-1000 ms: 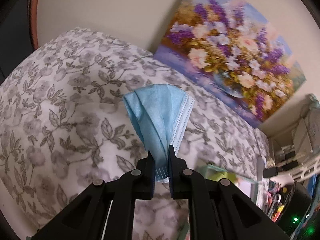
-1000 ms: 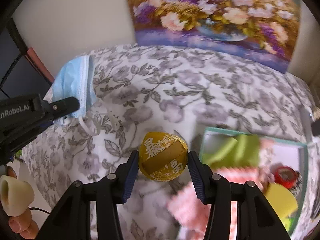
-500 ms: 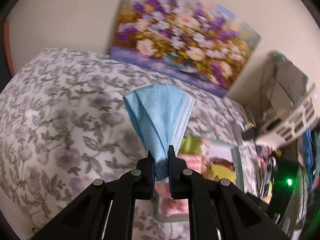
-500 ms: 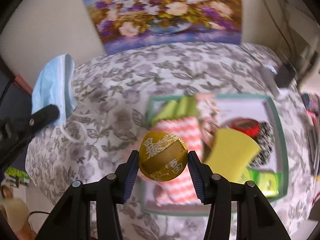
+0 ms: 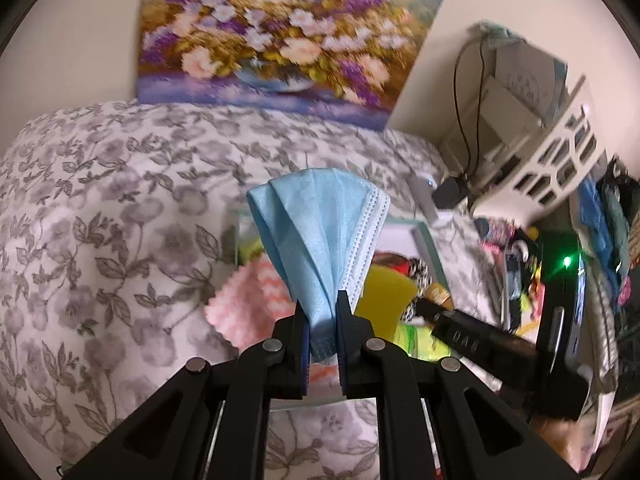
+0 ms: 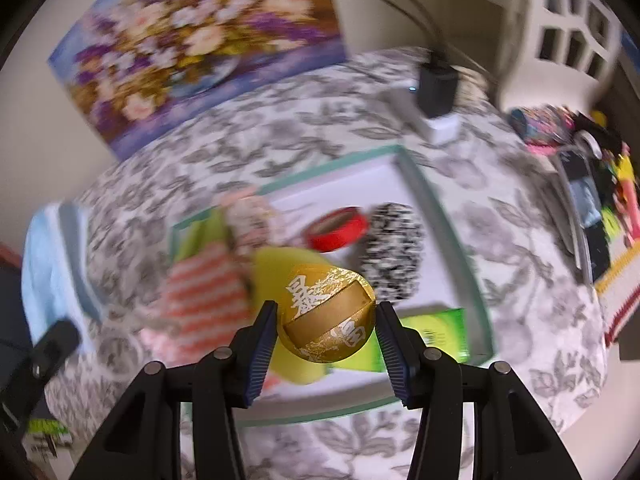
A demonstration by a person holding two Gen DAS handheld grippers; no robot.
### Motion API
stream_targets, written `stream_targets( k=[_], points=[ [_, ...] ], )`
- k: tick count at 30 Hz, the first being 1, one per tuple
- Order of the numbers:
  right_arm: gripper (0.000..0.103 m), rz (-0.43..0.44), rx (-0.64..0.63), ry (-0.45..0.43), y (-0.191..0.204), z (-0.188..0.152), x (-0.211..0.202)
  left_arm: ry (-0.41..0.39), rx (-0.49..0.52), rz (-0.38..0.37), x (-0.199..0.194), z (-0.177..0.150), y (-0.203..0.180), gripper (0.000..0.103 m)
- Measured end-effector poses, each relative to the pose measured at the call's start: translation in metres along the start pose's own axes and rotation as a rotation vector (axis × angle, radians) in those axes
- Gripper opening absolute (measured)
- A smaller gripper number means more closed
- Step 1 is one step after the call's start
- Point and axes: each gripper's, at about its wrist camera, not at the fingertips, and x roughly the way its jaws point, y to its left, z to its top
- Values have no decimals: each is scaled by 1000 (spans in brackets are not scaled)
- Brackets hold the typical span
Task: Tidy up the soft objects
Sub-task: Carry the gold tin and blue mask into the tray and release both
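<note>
- I am pinching a blue face mask (image 5: 320, 240) in my left gripper (image 5: 322, 332); its jaws are almost together, clamped on the bunched lower end of the mask, and the pleated body is fanning up and away from the fingertips.
- I am holding a gold ball with white characters (image 6: 327, 322) in my right gripper (image 6: 326, 330); the jaws are standing moderately apart, each pad pressing a side of the ball.
- Both grippers are hanging above a green-rimmed tray (image 6: 440, 216) that is sitting on the worktop's grey floral cloth (image 5: 100, 220).
- The tray is carrying a pink-and-white zigzag cloth (image 6: 204, 300), a yellow sponge (image 5: 384, 300), a red tape roll (image 6: 338, 228), a black-and-white speckled piece (image 6: 394, 252) and a green packet (image 6: 436, 332).
- In the right wrist view the mask is showing at the far left edge, blurred, above the tip of my left gripper.
- A flower painting (image 5: 280, 36) is leaning against the wall at the far side of the worktop.
</note>
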Motion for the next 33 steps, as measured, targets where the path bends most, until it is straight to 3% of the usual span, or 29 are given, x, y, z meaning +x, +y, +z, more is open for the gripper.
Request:
stream_targets(
  k=[8,11,14,16,18,20,23,30,32,33],
  points=[
    [53,-92,31,103,-24,-1,34,195,1,25,60,-17,-6,11],
    [53,-96,35,118,-27,-2,41,253,-4,72,79,-22,-3,11],
    [53,-90,37,134,-28,-3,45,286,-26,87,83,-23,2,20],
    [54,-89,36,135,-26,-3,45,283,-35,82,80,-23,3,40],
    [57,-89,34,128,-25,-2,41,264,-37,76,74,-21,3,48],
    [63,-87,31,114,-24,-1,37,248,-37,70,68,-19,4,50],
    [64,-81,30,105,-23,1,33,233,-45,77,62,-15,6,53],
    [69,-86,14,96,-20,2,27,181,-64,123,50,-6,15,73],
    [77,-86,3,94,-17,2,25,165,-66,153,47,-5,19,82],
    [88,-92,-2,93,-16,1,24,156,-64,176,47,-5,21,87]
  ],
)
